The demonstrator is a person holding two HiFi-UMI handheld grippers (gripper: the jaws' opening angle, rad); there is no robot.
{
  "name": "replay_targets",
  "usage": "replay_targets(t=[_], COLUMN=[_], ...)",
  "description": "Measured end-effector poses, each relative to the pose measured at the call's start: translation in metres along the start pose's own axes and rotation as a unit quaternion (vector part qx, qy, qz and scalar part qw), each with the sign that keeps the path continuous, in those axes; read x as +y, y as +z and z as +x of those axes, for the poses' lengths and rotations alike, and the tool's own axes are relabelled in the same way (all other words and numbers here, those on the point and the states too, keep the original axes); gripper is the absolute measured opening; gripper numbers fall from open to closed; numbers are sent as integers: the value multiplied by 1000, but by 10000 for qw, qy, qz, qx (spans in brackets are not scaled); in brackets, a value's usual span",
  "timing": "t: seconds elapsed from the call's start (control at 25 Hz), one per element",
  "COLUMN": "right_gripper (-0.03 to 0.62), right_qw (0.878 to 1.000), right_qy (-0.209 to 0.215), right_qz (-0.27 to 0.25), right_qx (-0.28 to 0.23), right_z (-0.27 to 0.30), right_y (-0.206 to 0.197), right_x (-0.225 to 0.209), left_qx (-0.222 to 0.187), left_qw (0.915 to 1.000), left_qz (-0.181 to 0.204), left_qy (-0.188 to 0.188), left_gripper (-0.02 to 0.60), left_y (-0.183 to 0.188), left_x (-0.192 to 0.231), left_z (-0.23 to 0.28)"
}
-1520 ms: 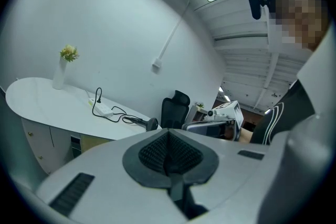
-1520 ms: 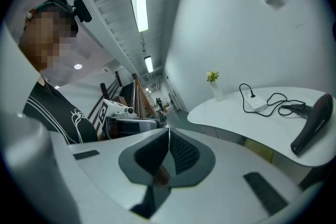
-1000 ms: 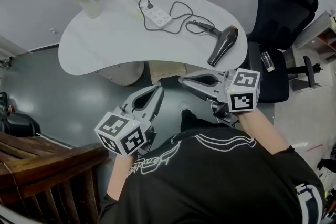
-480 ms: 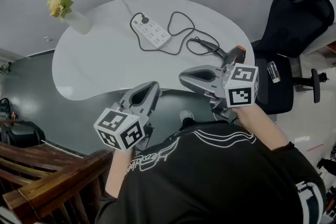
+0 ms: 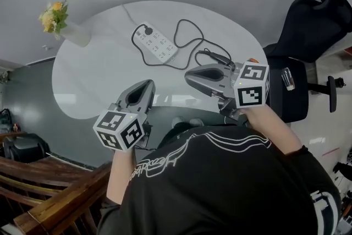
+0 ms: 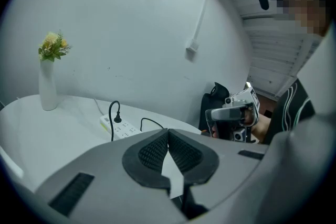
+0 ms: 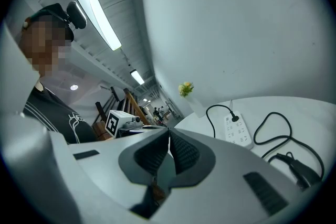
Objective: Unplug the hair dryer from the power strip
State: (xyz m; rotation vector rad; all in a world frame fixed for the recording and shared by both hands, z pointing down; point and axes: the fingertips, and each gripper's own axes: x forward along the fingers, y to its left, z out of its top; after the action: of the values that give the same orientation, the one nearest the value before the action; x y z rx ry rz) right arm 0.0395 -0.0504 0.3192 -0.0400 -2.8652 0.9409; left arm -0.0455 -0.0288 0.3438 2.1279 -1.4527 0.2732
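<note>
The power strip point(image 5: 158, 43) lies slantwise on the far half of the white table point(image 5: 93, 82). A black plug point(image 5: 147, 31) stands upright in the socket at the strip's far end. From the plug a black cord point(image 5: 186, 23) curls round the strip's near side and loops away to the strip's right. There it ends at the hair dryer point(image 7: 303, 174), which lies apart from the strip. In the head view the dryer is almost wholly hidden behind the right gripper, and in the right gripper view only its dark handle end shows. The left gripper point(image 5: 147, 84) hangs on the near side of the strip, over the table's near edge and well apart from both strip and plug. Its ribbed pads are pressed flat together with nothing between them. In the left gripper view the strip and its plug stand beyond the closed tips, a little to their left. The right gripper point(image 5: 191, 75) sits to the near right of the strip, just beside the cord's loops and touching neither them nor the strip. Its jaws are also closed on nothing. In the right gripper view the strip lies beyond the tips and off to their right. A white vase point(image 5: 75, 36) of yellow flowers stands far to the strip's left at the table's edge. A black office chair point(image 5: 308, 25) stands well to the strip's right, off the table.
</note>
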Motion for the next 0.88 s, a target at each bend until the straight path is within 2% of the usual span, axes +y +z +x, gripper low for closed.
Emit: replay_targets(t=[0.36,0.6,0.8,0.88], right_gripper=[-2,-3,-2,-2], right_qw=[9992,9963,9914,9897], right_qy=[-323,-786,-1144,-1260], right_qz=[192,351,630,672], right_qx=[-95,43,-62,-59], right_z=[35,61,72,76], right_y=[19,18,18,18], right_x=[-32,-72,-106,-115], left_qx=[234,437,615,703], left_qw=[9996,9990,9980,9973], left_qz=[98,-33,98,23], left_qy=[114,20,-138,-221], left_gripper=[3,3,3,3], left_y=[18,22,25,23], left_x=[81,138,176,190], left_z=[20,48,79,93])
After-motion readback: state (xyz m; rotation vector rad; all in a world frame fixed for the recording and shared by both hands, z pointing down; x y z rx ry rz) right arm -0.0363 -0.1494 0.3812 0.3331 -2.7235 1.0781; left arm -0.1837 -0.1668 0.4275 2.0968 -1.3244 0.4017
